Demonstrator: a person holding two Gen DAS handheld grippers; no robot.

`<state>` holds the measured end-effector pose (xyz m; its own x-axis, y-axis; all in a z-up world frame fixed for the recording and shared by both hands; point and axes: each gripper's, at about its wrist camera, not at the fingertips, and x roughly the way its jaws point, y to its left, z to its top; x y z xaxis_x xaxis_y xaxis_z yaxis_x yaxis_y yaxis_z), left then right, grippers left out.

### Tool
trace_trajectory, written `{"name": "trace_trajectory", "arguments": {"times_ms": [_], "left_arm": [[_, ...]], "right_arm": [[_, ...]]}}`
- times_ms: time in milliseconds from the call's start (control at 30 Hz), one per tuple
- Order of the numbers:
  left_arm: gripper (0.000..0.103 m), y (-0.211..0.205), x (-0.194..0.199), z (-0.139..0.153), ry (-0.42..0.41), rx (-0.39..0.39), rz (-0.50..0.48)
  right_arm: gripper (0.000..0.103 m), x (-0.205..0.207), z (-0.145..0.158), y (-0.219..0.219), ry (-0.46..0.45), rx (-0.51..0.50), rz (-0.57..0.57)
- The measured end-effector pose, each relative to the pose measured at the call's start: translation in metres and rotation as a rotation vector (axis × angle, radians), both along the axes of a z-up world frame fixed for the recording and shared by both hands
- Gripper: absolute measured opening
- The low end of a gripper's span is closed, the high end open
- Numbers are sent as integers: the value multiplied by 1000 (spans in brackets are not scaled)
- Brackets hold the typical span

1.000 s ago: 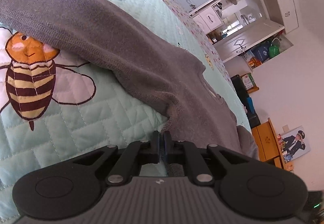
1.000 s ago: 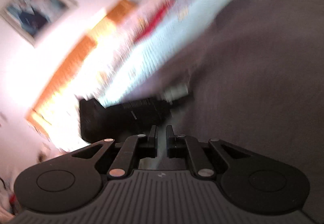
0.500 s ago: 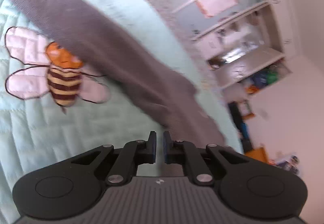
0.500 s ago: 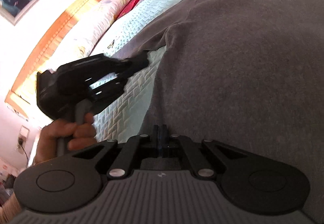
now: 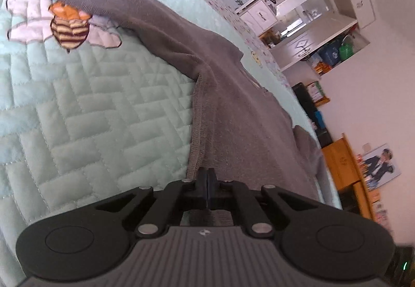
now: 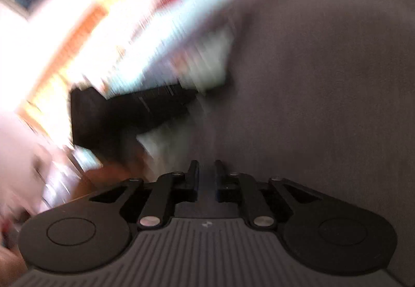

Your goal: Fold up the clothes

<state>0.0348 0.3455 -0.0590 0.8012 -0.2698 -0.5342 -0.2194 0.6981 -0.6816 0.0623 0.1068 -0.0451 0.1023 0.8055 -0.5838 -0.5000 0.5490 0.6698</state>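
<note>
the left gripper (image 5: 207, 178) has its fingers pressed together on the stitched hem of the grey garment (image 5: 233, 110), pinching the edge right at its tips. from that pinch the hem runs straight ahead of the gripper, then bends off to the upper left where a long part of the garment lies across the quilt (image 5: 90, 110). the rest of the garment spreads ahead and to the right of the gripper. the mint quilt fills the space to the left, with a bee patch (image 5: 68, 27) far ahead on the left, partly under the cloth. beyond the bed, to the upper right, stand white shelves (image 5: 311, 27), and a wooden cabinet (image 5: 342, 162) sits to the right.

the right wrist view is badly smeared. the right gripper (image 6: 206, 170) shows a narrow gap between its fingers, with grey fabric (image 6: 324, 79) in it and all around ahead and to the right; the fingers look closed on that cloth. to its left, slightly ahead, the dark body of the other gripper (image 6: 124, 110) shows as a blur, with a hand (image 6: 103, 180) below it.
</note>
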Motion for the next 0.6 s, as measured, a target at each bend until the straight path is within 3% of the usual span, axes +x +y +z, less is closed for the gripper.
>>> {"name": "trace_trajectory", "arguments": {"times_ms": [100, 200, 333, 467, 533, 600], "left_arm": [[8, -6, -22, 21, -19, 99, 18], [19, -22, -41, 21, -11, 125, 9], [12, -31, -52, 5, 25, 101, 39], [13, -47, -53, 28, 57, 203, 66], [22, -60, -53, 36, 45, 274, 29], [19, -65, -48, 29, 114, 320, 11]], "right_arm": [[4, -6, 6, -11, 44, 28, -37], [11, -13, 14, -18, -23, -1, -36], [11, -18, 12, -33, -1, -10, -57], [14, -23, 31, -55, -70, 9, -124], [15, -25, 41, -81, -108, 40, -181], [15, -30, 48, -109, -121, 71, -254]]}}
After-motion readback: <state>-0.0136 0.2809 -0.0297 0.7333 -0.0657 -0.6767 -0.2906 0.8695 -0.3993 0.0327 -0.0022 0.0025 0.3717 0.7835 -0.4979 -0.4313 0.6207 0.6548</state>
